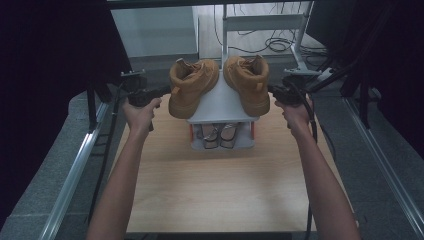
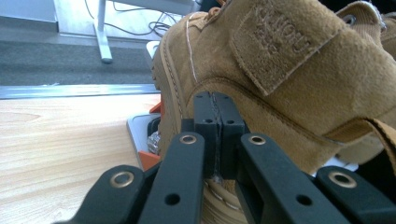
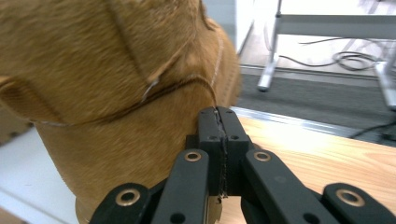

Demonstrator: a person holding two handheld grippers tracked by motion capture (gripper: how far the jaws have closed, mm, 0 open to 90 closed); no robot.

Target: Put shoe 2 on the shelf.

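Note:
Two tan suede boots stand on top of a small grey shoe rack [image 1: 220, 105]. The left boot [image 1: 192, 86] leans over the rack's left edge, and the right boot [image 1: 248, 81] sits at its right edge. My left gripper [image 1: 166, 90] is shut, its tips against the left boot's heel [image 2: 280, 84]. In the left gripper view the jaws [image 2: 215, 100] press together with nothing visible between them. My right gripper [image 1: 273, 90] is likewise shut at the right boot's heel [image 3: 116, 93], jaws together [image 3: 218, 114].
The rack stands at the far middle of a wooden table [image 1: 220, 190]. Its lower shelf holds a pair of pale shoes [image 1: 220, 135]. Metal rails [image 1: 75, 170] run along both table sides. A desk frame and cables [image 1: 272, 42] lie beyond.

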